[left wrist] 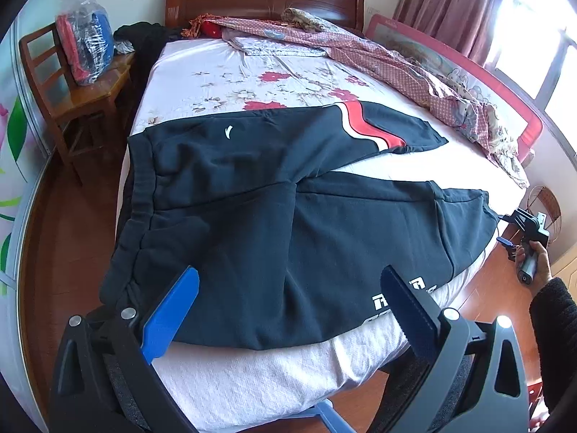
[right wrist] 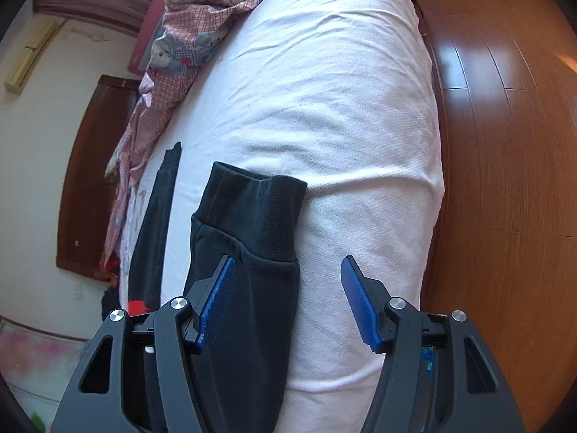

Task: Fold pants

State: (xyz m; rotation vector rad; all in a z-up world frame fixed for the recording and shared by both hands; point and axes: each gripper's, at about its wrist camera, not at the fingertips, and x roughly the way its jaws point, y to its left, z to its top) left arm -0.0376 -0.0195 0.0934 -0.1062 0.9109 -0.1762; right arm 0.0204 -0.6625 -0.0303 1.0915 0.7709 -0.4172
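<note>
Dark navy pants (left wrist: 274, 195) lie spread flat across the bed, waistband at the left, legs running right; the far leg has a red and white stripe (left wrist: 364, 126). My left gripper (left wrist: 288, 281) is open and empty, hovering over the near leg by the bed's front edge. My right gripper (right wrist: 286, 270) is open and empty over the near leg's ribbed cuff (right wrist: 252, 202); it also shows in the left wrist view (left wrist: 519, 231), held in a hand past the cuff end.
The bed (left wrist: 252, 83) has a floral sheet, with a pink checked quilt (left wrist: 404, 68) heaped along the far right side. A wooden chair (left wrist: 72, 101) with a plastic bag stands at left. Wooden floor (right wrist: 505, 144) surrounds the bed.
</note>
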